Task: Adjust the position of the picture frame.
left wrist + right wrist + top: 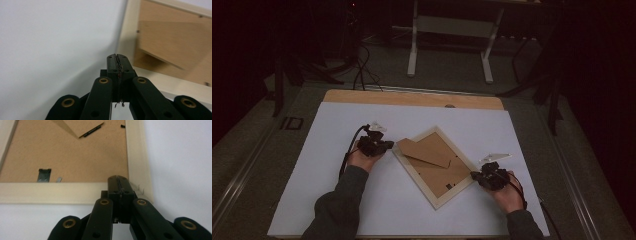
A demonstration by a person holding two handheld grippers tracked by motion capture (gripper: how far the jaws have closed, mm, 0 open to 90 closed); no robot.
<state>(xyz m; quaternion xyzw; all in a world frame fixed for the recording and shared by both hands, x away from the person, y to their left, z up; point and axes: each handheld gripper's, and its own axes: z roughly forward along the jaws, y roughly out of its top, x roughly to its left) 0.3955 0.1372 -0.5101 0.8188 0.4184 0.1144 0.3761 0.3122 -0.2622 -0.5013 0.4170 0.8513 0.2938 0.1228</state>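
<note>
Wooden picture frame [435,167], one, lies face-down between two clenched tools, left [384,145] and right [473,175], seemingly empty.

Frame [434,167] on sheet [337,200], between left gripper [379,146], right gripper [479,176].

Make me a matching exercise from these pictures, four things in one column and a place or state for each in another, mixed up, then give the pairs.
Things
1. left gripper
2. right gripper
3. frame
4. stand

Places or states
A. lying face down, turned like a diamond, on the white sheet
B. shut, at the frame's left corner
C. brown flap lifted off the backing board
D. shut, at the frame's right corner

Pairs: 1-B, 2-D, 3-A, 4-C
</note>
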